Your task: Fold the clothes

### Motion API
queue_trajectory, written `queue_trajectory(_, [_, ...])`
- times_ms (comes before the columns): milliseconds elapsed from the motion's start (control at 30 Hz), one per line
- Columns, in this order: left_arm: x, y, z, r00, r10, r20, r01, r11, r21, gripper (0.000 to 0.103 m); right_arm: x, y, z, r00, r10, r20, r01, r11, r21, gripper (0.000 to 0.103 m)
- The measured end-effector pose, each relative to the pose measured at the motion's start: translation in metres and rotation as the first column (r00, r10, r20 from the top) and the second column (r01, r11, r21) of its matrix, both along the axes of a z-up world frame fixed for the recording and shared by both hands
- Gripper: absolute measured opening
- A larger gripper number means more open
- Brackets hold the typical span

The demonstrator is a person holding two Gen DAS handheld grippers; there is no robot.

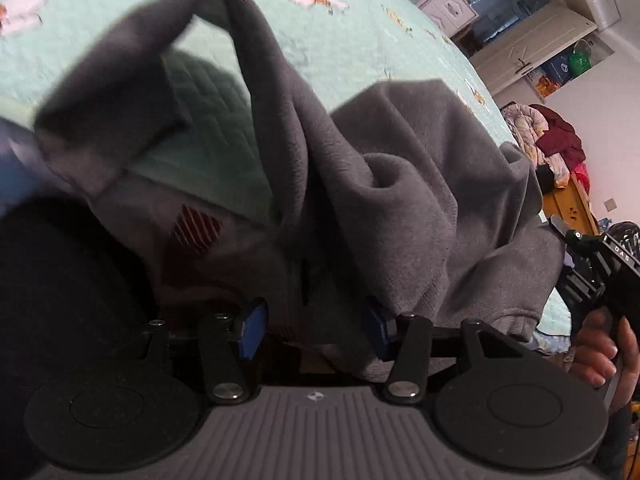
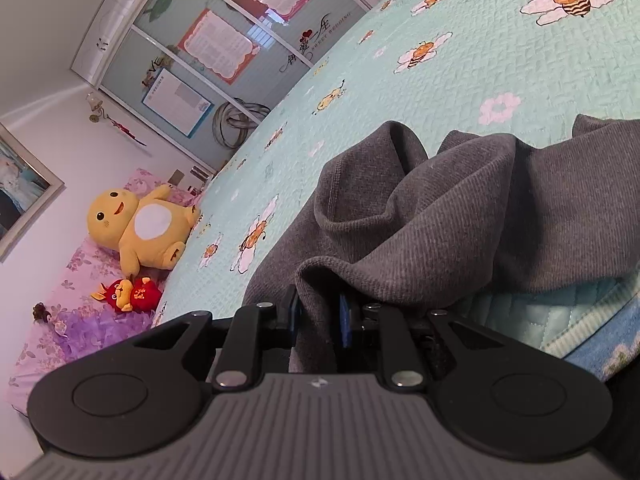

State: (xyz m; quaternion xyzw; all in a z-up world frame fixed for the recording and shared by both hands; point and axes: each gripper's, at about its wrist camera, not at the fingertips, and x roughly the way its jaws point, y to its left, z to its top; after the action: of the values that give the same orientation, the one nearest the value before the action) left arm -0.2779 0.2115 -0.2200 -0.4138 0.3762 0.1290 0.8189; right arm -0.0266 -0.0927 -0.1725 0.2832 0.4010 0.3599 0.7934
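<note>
While the grey garment (image 1: 400,184) lies bunched on the mint quilted bed (image 1: 120,8), near its front edge, the left tongs (image 1: 316,326) stand apart, their blue pads (image 1: 253,330) clear of the cloth that sags between them. A red striped patch (image 1: 196,232) shows on the fabric near the left pad. The right tongs (image 2: 320,316) are narrowly parted, with a fold of the same grey garment (image 2: 460,216) passing between their pads (whether these press on it I cannot tell). In the left view, a hand (image 1: 604,354) grips the right tool's handle at the far right. A yellow plush toy (image 2: 140,228) sits by the bed's far corner.
</note>
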Motion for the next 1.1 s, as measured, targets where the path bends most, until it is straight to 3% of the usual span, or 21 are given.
queue_trajectory(100, [0.007, 0.000, 0.005, 1.000, -0.012, 0.016, 0.012, 1.000, 0.007, 0.054, -0.002, -0.002, -0.001, 1.000, 0.007, -0.009, -0.007, 1.000, -0.001, 0.026])
queue_trajectory(267, [0.007, 0.006, 0.019, 0.993, 0.004, 0.121, 0.001, 0.999, -0.043, 0.054, -0.008, -0.007, -0.004, 1.000, 0.019, -0.020, -0.019, 1.000, 0.002, 0.028])
queue_trajectory(333, [0.008, 0.010, 0.020, 0.991, 0.015, 0.132, -0.007, 0.998, -0.061, 0.054, -0.012, -0.010, -0.006, 0.999, 0.025, -0.028, -0.025, 1.000, -0.007, 0.036])
queue_trajectory(400, [0.011, 0.010, 0.019, 0.991, 0.017, 0.131, -0.009, 0.998, -0.064, 0.054, -0.017, -0.013, -0.011, 0.999, 0.023, -0.044, -0.025, 0.999, -0.037, 0.051])
queue_trajectory(500, [0.014, 0.007, 0.017, 0.992, 0.014, 0.125, -0.006, 0.998, -0.062, 0.054, -0.025, -0.017, -0.021, 0.998, 0.020, -0.067, -0.026, 0.995, -0.092, 0.062])
queue_trajectory(733, [0.016, 0.004, 0.018, 0.994, 0.001, 0.114, 0.006, 0.998, -0.062, 0.055, -0.031, -0.018, -0.055, 0.982, 0.038, -0.186, -0.065, 0.988, -0.142, 0.065])
queue_trajectory(833, [0.015, 0.003, 0.024, 0.991, -0.005, 0.133, 0.014, 0.998, -0.066, 0.055, -0.035, -0.009, -0.055, 0.976, 0.097, -0.193, -0.121, 0.986, -0.119, 0.058])
queue_trajectory(933, [0.011, 0.004, 0.030, 0.986, -0.006, 0.165, 0.019, 0.997, -0.078, 0.055, -0.041, 0.002, -0.044, 0.976, 0.162, -0.144, -0.178, 0.978, -0.108, 0.034])
queue_trajectory(1000, [0.007, 0.006, 0.032, 0.982, -0.003, 0.191, 0.021, 0.996, -0.092, 0.055, -0.045, 0.010, -0.032, 0.976, 0.197, -0.095, -0.206, 0.973, -0.107, 0.012])
queue_trajectory(1100, [0.004, 0.010, 0.032, 0.975, 0.011, 0.221, 0.016, 0.992, -0.122, 0.058, -0.041, 0.019, -0.002, 0.978, 0.209, -0.015, -0.209, 0.975, -0.071, 0.009])
